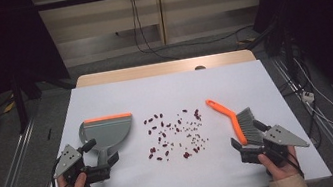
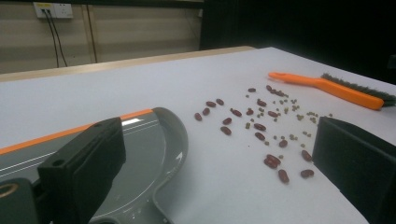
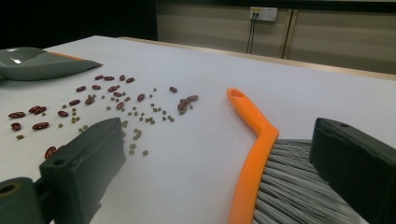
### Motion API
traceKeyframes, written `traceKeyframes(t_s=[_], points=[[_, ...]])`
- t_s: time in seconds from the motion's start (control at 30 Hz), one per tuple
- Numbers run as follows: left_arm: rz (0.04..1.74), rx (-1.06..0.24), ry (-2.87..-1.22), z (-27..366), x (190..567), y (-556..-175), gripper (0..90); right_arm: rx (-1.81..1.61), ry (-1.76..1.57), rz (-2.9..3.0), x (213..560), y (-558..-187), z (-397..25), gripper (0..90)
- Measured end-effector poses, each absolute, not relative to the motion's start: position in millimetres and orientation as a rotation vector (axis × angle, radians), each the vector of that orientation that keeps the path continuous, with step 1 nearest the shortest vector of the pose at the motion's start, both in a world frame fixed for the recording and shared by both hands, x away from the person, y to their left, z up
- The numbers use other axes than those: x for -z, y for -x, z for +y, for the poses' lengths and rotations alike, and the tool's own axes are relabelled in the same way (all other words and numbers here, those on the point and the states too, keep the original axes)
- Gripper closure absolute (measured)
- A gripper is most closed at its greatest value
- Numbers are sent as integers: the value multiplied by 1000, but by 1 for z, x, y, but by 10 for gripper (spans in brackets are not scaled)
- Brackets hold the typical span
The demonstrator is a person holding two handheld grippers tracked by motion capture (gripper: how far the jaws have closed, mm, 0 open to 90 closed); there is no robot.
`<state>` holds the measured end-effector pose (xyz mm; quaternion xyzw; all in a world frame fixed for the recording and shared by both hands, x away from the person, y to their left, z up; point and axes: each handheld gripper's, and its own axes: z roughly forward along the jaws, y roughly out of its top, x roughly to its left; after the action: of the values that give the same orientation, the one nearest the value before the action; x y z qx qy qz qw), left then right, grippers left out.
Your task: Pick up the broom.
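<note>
In the high view, the left gripper [image 1: 99,160] has its fingers open around the dustpan [image 1: 106,132] handle at 9 o'clock on the worktop [image 1: 164,94]; the beans [image 1: 176,135] lie at the centre. The right gripper [image 1: 248,137] is open at the brush [image 1: 236,122] bristles at 3 o'clock.

In the left gripper view, the dustpan [image 2: 140,158] lies between spread fingers [image 2: 88,163].

In the right gripper view, the brush [image 3: 261,154] lies between spread fingers [image 3: 355,163].

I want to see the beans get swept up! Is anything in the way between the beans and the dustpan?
No, nothing visible stands between them. The beans lie scattered on bare white table, and the dustpan sits just to their left. The brush lies on their other side, between the open right tongs.
</note>
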<state>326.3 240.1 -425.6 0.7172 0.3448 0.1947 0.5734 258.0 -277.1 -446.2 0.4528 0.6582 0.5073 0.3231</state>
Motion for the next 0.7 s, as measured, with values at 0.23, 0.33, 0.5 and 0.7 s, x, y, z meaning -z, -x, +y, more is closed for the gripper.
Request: traceKeyframes(t_s=[0.23, 0.33, 0.5, 0.7], points=[[804, -460, -1682, 239, 425, -326, 27, -1334, -1184, 1732, 445, -258, -276, 31], [799, -464, -1683, 240, 425, -326, 28, -1335, -1186, 1735, 445, -259, -276, 31], [799, -464, -1680, 241, 425, -327, 28, -1337, -1182, 1737, 443, -261, -274, 33], [803, -462, -1679, 242, 426, -327, 28, -1348, -1179, 1761, 437, -267, -271, 34]])
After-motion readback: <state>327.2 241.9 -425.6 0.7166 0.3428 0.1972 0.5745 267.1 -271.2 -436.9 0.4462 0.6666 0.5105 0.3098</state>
